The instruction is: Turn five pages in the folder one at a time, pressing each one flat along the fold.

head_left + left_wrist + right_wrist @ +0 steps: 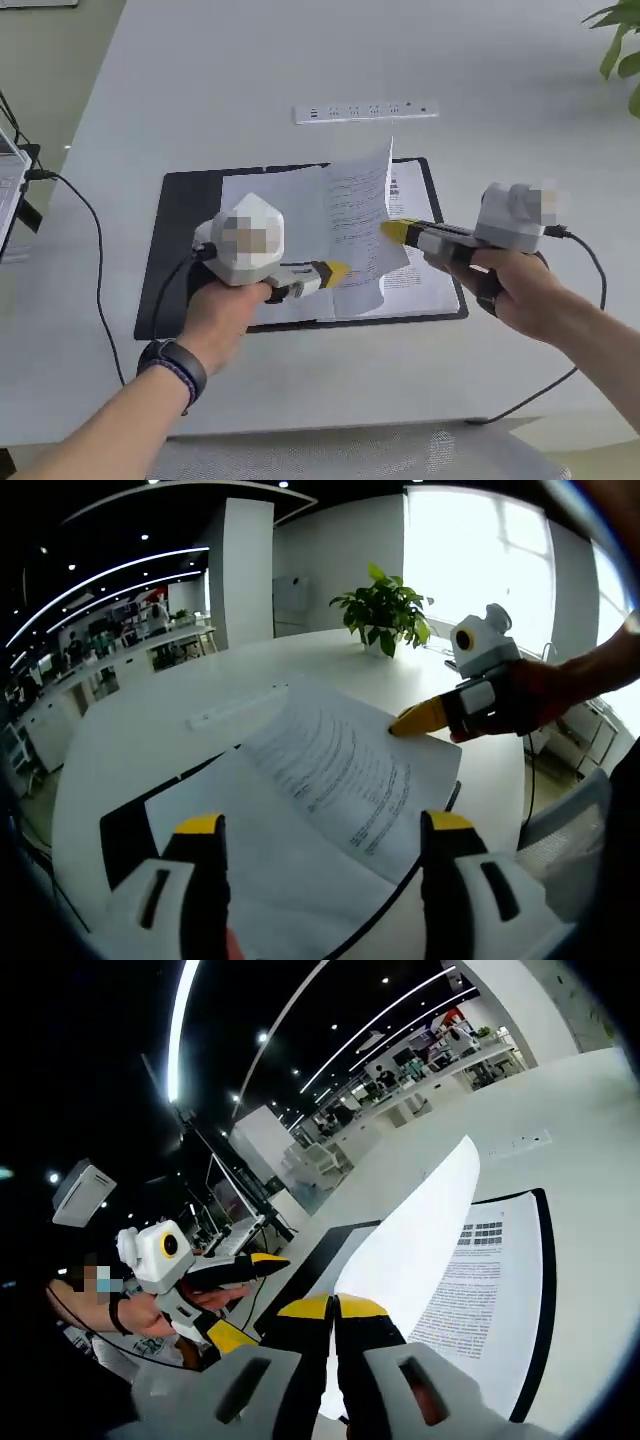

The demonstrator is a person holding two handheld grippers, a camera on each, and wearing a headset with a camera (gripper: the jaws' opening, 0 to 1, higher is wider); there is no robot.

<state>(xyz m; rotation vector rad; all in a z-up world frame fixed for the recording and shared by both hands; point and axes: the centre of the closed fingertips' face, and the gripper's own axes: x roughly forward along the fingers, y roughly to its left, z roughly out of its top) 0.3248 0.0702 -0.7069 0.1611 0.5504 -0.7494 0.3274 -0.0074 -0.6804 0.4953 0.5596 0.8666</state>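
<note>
A black folder (180,250) lies open on the white table with printed sheets inside. One page (355,220) stands lifted up from the right side. My right gripper (392,230) is shut on that page's right edge; in the right gripper view its jaws (335,1310) meet on the white sheet (420,1230). My left gripper (338,272) is open near the page's lower edge, over the fold. In the left gripper view its jaws (325,830) stand wide apart below the curved page (340,770), with the right gripper (405,723) pinching the far edge.
A white power strip (365,111) lies behind the folder. A laptop (8,190) with a black cable sits at the left table edge. A potted plant (620,50) stands at the far right. The right gripper's cable (590,300) trails toward the front edge.
</note>
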